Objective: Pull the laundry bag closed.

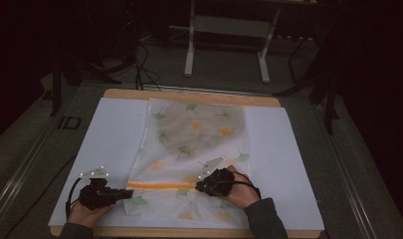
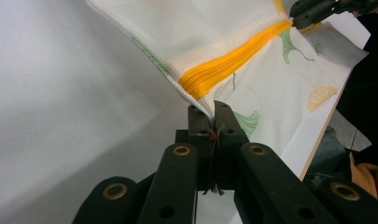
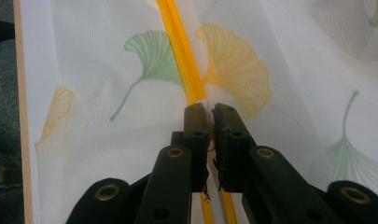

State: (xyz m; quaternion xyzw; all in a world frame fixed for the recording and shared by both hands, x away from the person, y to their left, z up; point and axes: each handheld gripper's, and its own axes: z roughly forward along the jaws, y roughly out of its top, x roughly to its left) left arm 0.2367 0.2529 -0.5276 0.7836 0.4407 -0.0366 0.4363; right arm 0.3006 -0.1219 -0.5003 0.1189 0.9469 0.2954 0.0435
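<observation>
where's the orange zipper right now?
In the high view the orange zipper runs across the near end of the leaf-print mesh bag, stretched between the left gripper and the right gripper, near the table's front edge.

Wooden table [image 1: 139,93] stood on grey floor [image 1: 20,144]. White sheet [image 1: 109,134] covered most of tabletop, wood showing at far and near edges. Mesh bag [image 1: 194,134] with leaf print lay flat on sheet, near middle, orange zipper [image 1: 159,185] running across near end.
</observation>
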